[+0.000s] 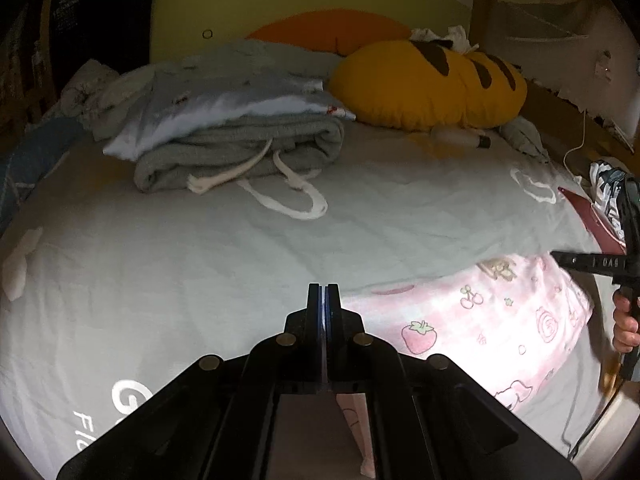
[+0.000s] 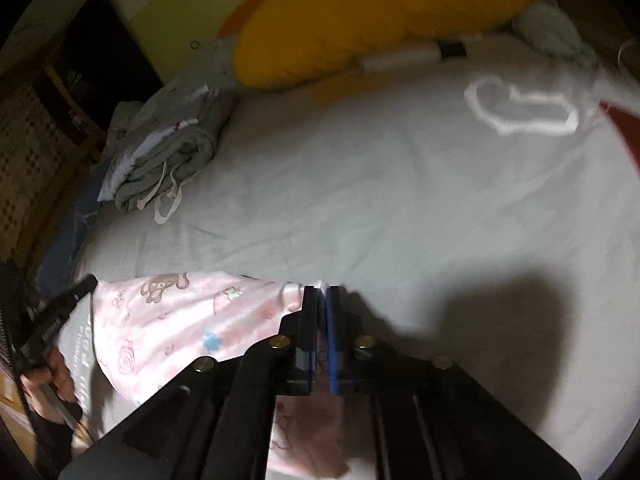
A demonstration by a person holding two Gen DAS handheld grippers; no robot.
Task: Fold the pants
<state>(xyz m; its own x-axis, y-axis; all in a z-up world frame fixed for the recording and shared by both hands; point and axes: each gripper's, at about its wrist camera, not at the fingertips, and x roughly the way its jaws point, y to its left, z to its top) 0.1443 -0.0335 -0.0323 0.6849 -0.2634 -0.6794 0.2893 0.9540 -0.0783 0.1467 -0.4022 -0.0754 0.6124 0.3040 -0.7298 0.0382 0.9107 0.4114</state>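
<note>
Left gripper [image 1: 324, 292]: jaws together, clamped on an edge of the pink printed pants [image 1: 480, 328]. Pink cloth shows behind the tips, under the gripper body, and the rest of the garment spreads to this gripper's right over the pale grey bedsheet [image 1: 200, 264].

Right gripper [image 2: 322, 294]: jaws together as well, pinching the pants [image 2: 180, 320] at a bunched corner — cloth visible just left of the tips and again beneath the gripper body. From here the garment extends left. The view is motion-blurred, so the exact edge gripped cannot be told.

The pants lie stretched between the two grippers, on the near part of the bed. Each view catches the other gripper at its margin, with fingers [image 1: 626, 320] of a hand on its handle.

Ahead of the left gripper and somewhat to its left — a pile of folded grey clothes [image 1: 240, 148] with white drawstrings trailing onto the sheet. Further ahead, to the right, a yellow cushion [image 1: 428, 84] with dark patches.
</note>
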